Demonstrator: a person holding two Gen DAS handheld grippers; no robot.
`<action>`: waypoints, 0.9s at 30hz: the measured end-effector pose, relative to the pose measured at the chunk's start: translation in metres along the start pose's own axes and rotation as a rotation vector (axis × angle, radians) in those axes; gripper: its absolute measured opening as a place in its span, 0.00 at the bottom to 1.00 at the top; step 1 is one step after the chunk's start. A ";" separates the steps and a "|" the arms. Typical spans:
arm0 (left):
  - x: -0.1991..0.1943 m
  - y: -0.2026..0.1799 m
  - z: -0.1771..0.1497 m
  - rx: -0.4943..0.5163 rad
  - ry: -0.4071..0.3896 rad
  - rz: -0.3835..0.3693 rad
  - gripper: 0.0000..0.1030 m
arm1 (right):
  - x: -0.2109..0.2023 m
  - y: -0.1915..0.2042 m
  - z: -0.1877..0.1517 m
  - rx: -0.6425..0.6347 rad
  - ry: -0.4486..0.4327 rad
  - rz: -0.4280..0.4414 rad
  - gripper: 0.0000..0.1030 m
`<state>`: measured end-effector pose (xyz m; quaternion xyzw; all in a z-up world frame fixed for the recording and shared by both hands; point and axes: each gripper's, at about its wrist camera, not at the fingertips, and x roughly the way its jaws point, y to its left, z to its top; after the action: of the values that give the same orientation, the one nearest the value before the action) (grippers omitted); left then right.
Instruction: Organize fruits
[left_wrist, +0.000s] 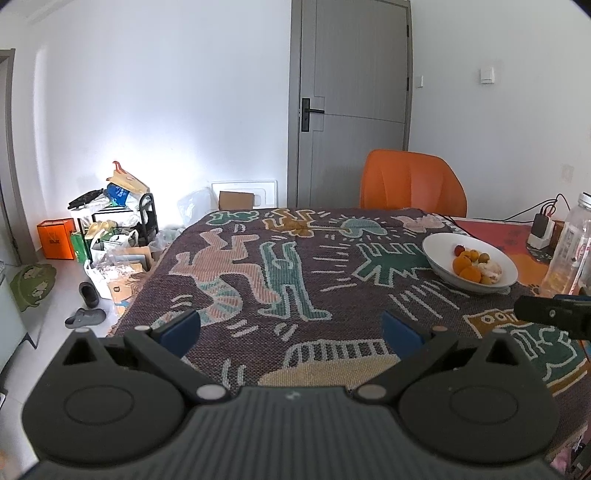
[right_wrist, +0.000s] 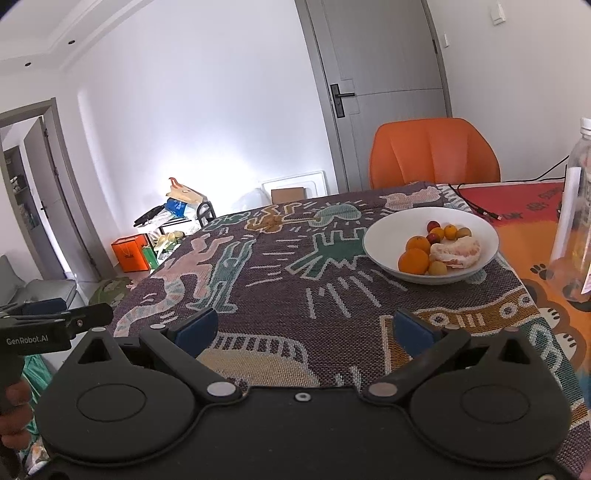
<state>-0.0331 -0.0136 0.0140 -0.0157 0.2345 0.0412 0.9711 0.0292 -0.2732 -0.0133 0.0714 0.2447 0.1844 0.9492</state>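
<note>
Right wrist view: the right gripper (right_wrist: 303, 328), jaws wide and empty, hovers short of the white bowl (right_wrist: 380, 254) ahead-right, where the fruits (right_wrist: 439, 247) lie gathered; the left gripper (left_wrist: 291, 328) gapes empty too.

White walls enclose the room, with a grey door (left_wrist: 351, 99) shut behind an orange chair (left_wrist: 412, 179) at the tabletop's (left_wrist: 332, 295) far edge. Off its left edge, bags and boxes (left_wrist: 110, 229) crowd the pale floor (left_wrist: 62, 295). Bright light glares on the wall there.
</note>
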 end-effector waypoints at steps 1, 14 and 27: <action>0.000 0.000 0.000 -0.002 -0.001 -0.002 1.00 | 0.000 0.000 0.000 0.000 0.001 0.000 1.00; -0.003 0.001 0.002 -0.007 -0.006 0.001 1.00 | -0.001 0.003 0.000 -0.007 0.003 0.011 1.00; -0.005 -0.001 0.002 -0.004 -0.007 -0.008 1.00 | -0.003 0.004 0.001 -0.013 -0.003 0.009 1.00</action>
<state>-0.0361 -0.0145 0.0182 -0.0183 0.2308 0.0379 0.9721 0.0258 -0.2707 -0.0102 0.0667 0.2418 0.1902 0.9492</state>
